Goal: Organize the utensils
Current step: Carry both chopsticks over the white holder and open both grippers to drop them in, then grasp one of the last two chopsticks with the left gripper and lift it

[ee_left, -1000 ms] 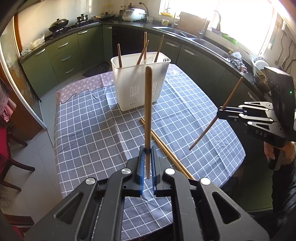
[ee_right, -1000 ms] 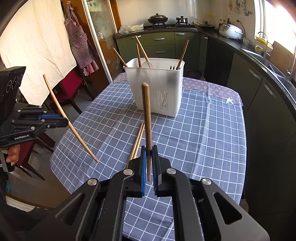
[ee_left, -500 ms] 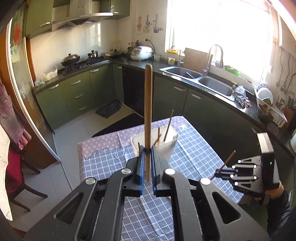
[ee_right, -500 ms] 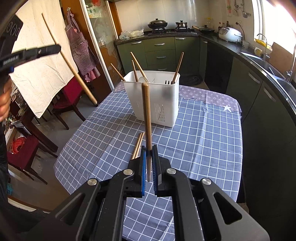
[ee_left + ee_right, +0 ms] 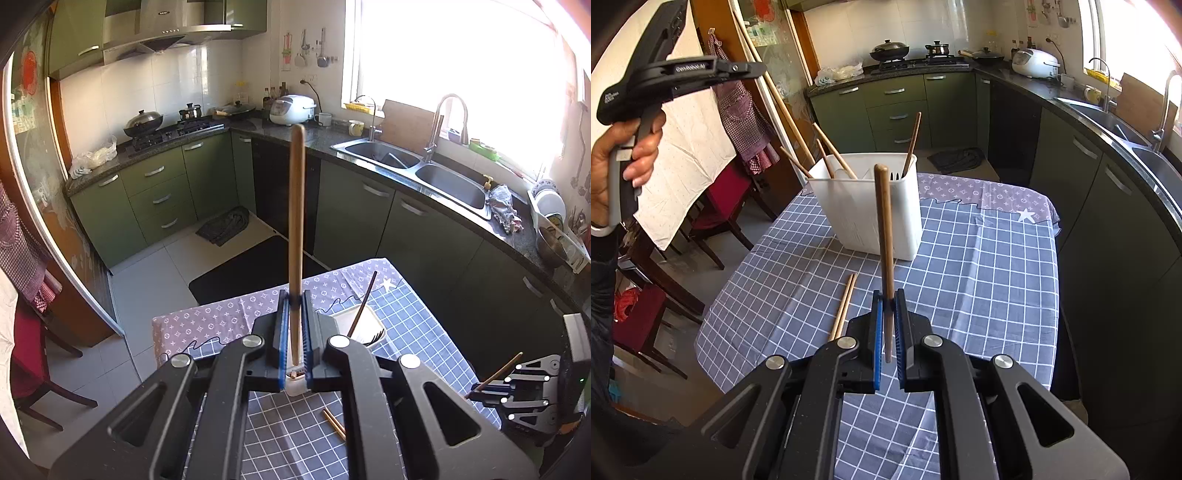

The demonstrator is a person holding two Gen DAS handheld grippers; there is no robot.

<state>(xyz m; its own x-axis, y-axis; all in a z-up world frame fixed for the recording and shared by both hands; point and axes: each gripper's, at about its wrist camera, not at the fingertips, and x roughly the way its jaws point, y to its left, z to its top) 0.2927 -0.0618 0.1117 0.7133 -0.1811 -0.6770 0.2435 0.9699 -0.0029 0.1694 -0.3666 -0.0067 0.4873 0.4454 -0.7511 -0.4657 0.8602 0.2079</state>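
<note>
Left tool (image 5: 294,306) clenched on chopstick (image 5: 296,221), right tool (image 5: 888,301) likewise. Lower left stick tip-first into white caddy (image 5: 871,218) (avoid leaning sticks); keep vertical.

A kitchen with green cabinets (image 5: 162,192) runs under a dark countertop (image 5: 332,142) along white-tiled walls (image 5: 129,92). Strong daylight floods through the window (image 5: 461,62) above a steel double sink (image 5: 417,170). A range hood (image 5: 162,33) hangs over the stove (image 5: 173,131). The floor (image 5: 147,273) is pale tile, with dark mats (image 5: 251,269) and red chairs (image 5: 720,206).
</note>
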